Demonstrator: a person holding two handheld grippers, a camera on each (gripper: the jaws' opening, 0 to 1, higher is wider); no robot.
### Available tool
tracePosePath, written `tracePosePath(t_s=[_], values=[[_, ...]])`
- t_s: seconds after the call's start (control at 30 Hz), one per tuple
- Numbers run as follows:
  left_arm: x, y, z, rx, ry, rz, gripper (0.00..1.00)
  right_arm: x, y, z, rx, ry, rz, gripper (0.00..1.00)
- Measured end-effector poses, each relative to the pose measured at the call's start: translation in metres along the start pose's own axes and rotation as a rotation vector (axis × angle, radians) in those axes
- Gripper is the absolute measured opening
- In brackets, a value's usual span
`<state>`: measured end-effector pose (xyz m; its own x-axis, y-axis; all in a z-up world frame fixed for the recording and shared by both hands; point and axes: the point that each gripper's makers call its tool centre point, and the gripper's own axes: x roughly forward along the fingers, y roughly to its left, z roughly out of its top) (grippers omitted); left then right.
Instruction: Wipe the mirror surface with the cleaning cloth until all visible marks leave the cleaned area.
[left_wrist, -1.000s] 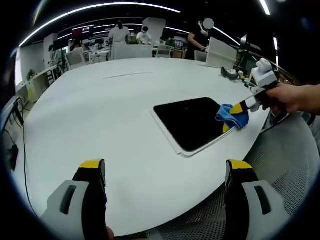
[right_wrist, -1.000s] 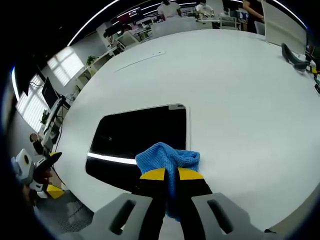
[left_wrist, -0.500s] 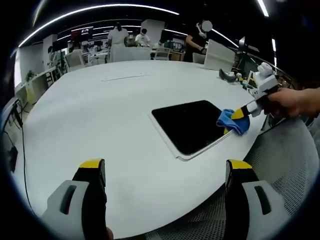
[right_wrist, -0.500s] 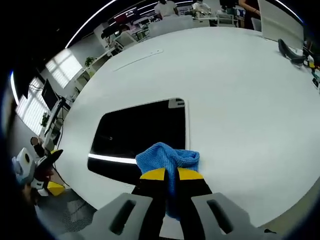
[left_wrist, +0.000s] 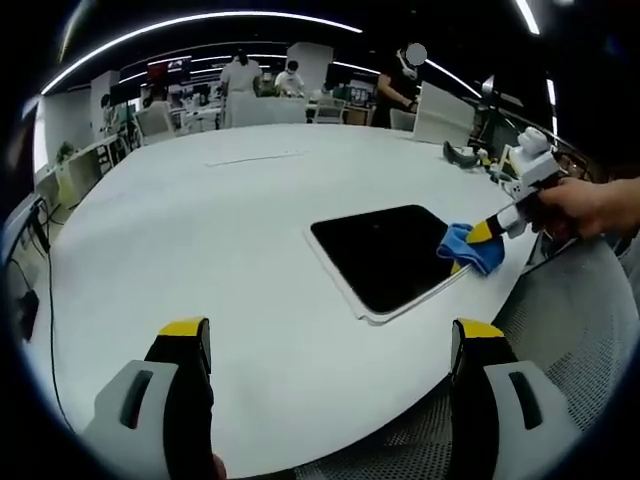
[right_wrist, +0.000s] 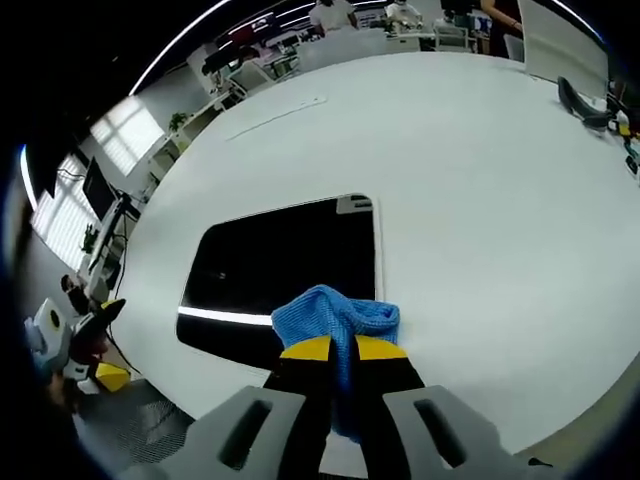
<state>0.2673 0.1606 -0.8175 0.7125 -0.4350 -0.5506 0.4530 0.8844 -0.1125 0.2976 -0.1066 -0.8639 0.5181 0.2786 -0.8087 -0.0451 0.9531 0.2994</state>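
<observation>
Right gripper (right_wrist: 339, 352): jaws closed together, clamped on the blue cleaning cloth (right_wrist: 335, 318), which bunches out ahead of the yellow tips. In the left gripper view the same gripper (left_wrist: 487, 229) enters from the right, held by a hand (left_wrist: 590, 206), with the cloth (left_wrist: 470, 248) pressed at the near right corner of the mirror (left_wrist: 388, 254).

Left gripper (left_wrist: 330, 345): jaws spread wide apart, holding nothing, raised over the near edge of the white table (left_wrist: 200, 230) and well apart from the mirror.

Mirror (right_wrist: 285, 268): lying flat on the table, dark glass in a pale frame, close to the table's near edge. Cloth resting at one corner, partly on the glass and partly over the frame.

Progress (judged from these views alone): wiping under way, not finished. No distinct smudges discernible on the glass; a bright streak across it reads as a reflected ceiling light rather than a mark (resolution too coarse to confirm). Most of the glass surface lying beyond the cloth, so further passes across it likely required before stopping.

Other items: small dark objects at the far table edge (right_wrist: 585, 108), clear of the work area.
</observation>
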Motion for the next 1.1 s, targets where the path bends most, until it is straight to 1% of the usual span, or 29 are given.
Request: tracePosePath(t_s=[0.07,0.17,0.27,0.4,0.8,0.93,1.1], values=[[0.001,-0.001,-0.003,-0.001,0.017,-0.004,0.99,0.002,0.005,0.0,0.019,0.0,0.009,0.01],[0.001,0.0,-0.002,0.003,0.01,0.0,0.99,0.004,0.012,-0.001,0.013,-0.001,0.01,0.01],[0.001,0.001,-0.004,0.003,0.017,0.002,0.99,0.007,0.02,-0.001,0.042,0.004,0.018,0.01],[0.001,-0.002,-0.004,0.019,0.021,-0.007,0.99,0.01,0.028,-0.001,0.052,0.0,0.017,0.01],[0.002,-0.004,-0.004,0.022,0.019,-0.018,0.99,0.014,0.041,-0.003,0.039,-0.007,0.012,0.01],[0.002,-0.005,-0.006,0.018,0.03,-0.022,0.99,0.016,0.049,-0.004,0.041,-0.003,0.016,0.01],[0.002,-0.004,-0.004,0.026,0.02,-0.023,0.99,0.019,0.058,-0.005,0.025,-0.006,0.019,0.01]])
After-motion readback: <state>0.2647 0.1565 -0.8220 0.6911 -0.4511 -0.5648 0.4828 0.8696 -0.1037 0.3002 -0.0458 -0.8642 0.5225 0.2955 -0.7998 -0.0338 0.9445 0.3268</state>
